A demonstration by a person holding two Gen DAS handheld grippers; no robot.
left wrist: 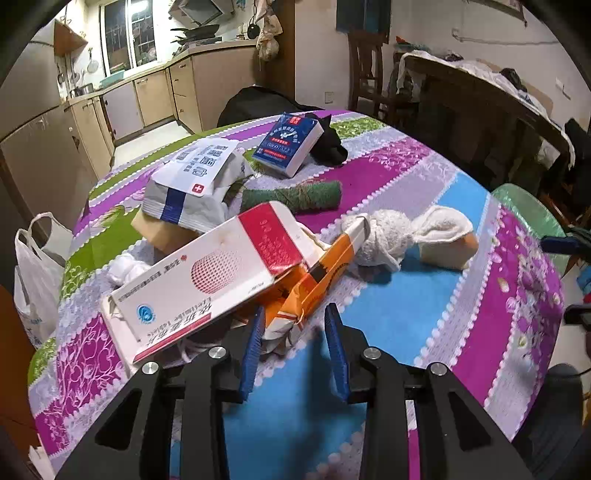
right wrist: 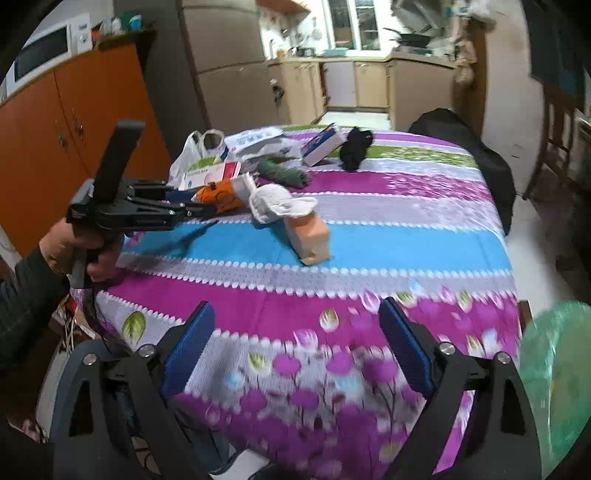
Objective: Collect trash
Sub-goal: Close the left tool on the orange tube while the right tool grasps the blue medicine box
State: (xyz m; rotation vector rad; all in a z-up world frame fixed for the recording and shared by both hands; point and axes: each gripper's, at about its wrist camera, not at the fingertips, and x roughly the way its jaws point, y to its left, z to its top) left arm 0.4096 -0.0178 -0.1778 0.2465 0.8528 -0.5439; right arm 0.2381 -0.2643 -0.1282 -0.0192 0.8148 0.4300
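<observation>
Trash lies heaped toward the far left of the counter (right wrist: 369,236), which wears a cloth striped in magenta, blue, grey-white and green with flower prints. In the heap, an orange packet (left wrist: 317,284) slants under a white-and-red medicine box (left wrist: 207,277); behind them sit a white paper bag with blue bands (left wrist: 184,184), a roll of green twine (left wrist: 291,194), a blue-and-white box (left wrist: 290,142) and a black cloth (left wrist: 328,144). A crumpled white towel (left wrist: 399,232) rests against a pale orange block (left wrist: 448,249) on the blue stripe, slightly apart from the heap.

The left gripper (left wrist: 295,332) points down at the near end of the orange packet. Its blue jaws stand narrowly apart with the packet's crumpled end between them; the left one touches the packet, the right one shows a gap, so the grip is not closed. In the right wrist view a hand (right wrist: 74,247) in a dark sleeve holds this tool at the counter's left edge.

The right gripper (right wrist: 295,347) hovers over the near flowered part of the cloth, jaws wide apart with nothing between them.

A white plastic bag (left wrist: 37,280) hangs off the counter's left side, and a green plastic bag (right wrist: 554,380) shows at the right. Beyond are an orange cabinet (right wrist: 74,122) with a microwave (right wrist: 40,51) on top, a kitchen with beige cupboards (right wrist: 369,85) and a bright window (left wrist: 125,33), and a dark wooden chair (left wrist: 369,74).
</observation>
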